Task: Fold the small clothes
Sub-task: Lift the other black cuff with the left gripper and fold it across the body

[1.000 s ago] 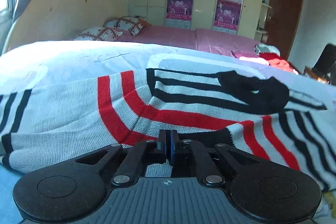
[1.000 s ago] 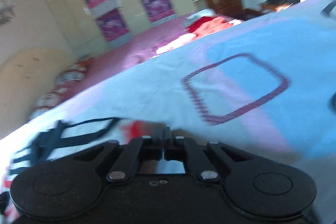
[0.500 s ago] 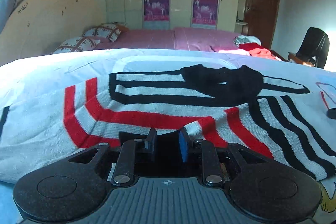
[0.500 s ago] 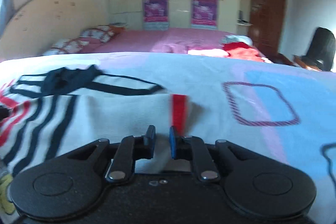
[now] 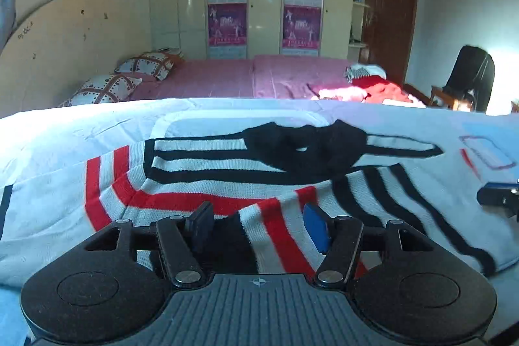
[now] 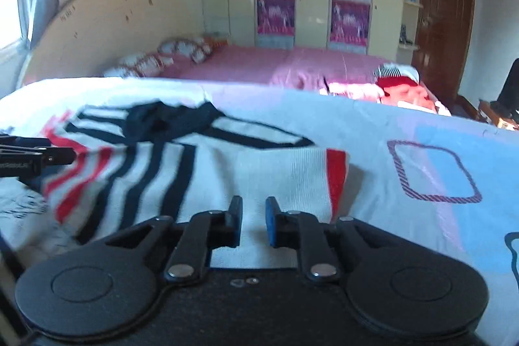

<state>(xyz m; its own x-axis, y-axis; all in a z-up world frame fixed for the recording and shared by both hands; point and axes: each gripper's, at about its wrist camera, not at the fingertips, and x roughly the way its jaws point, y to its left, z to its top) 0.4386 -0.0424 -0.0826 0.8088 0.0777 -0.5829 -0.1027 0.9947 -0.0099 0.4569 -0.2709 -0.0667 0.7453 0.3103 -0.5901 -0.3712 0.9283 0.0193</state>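
Pale bedspread (image 5: 65,132); striped knit sweater (image 5: 201,184) folded flat; left tool (image 5: 259,227) opening, right tool (image 6: 253,224) closing, both empty.

A: Any room on the bed (image 6: 373,125)? The striped sweater (image 5: 201,180) covers most of the near part.

B: To its right the sheet is bare, so a tool passes fine there. The right tool (image 6: 254,224) sits low over the sweater's right end, and the left tool (image 5: 259,227) straddles its near edge, jaws opening.

A: Farther back?

B: Pillows (image 5: 129,77) and a clothes pile (image 5: 373,86).
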